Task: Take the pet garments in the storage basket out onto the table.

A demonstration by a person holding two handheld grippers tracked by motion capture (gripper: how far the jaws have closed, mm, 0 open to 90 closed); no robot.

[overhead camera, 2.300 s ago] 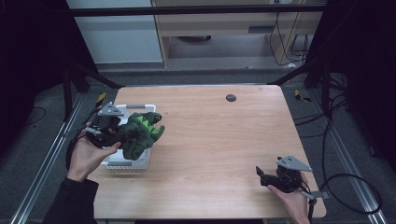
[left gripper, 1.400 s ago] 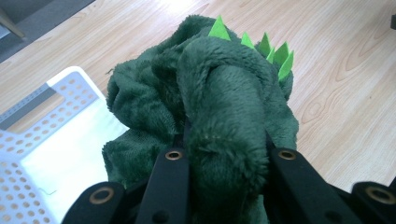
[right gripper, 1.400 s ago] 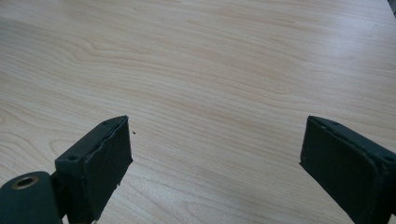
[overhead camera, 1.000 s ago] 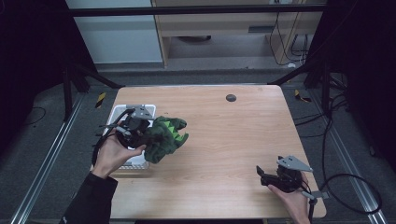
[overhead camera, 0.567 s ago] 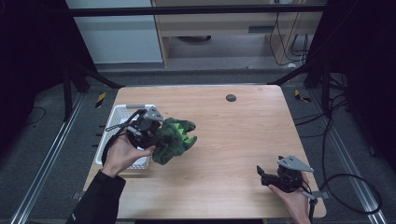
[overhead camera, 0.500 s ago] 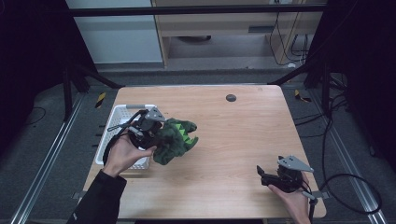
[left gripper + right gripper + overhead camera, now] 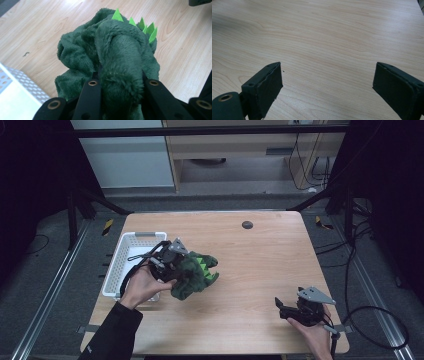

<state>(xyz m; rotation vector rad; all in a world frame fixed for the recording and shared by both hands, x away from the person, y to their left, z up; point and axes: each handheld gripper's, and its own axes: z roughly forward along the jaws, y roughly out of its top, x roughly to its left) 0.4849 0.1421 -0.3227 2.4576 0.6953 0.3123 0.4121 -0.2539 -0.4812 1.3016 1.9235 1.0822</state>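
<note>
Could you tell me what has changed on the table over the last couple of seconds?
The left gripper, shut on the green plush toy, has carried it rightward, off the white basket and over the table. The right gripper stayed open at the near right corner.

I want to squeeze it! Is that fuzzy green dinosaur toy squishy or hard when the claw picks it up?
Probably squishy: the fuzzy dark green plush dinosaur toy bulges between the left claw. Likely floppy too, since its folds droop. It seems light, hanging from one pinch.

no legible text, labels or numbers
</note>
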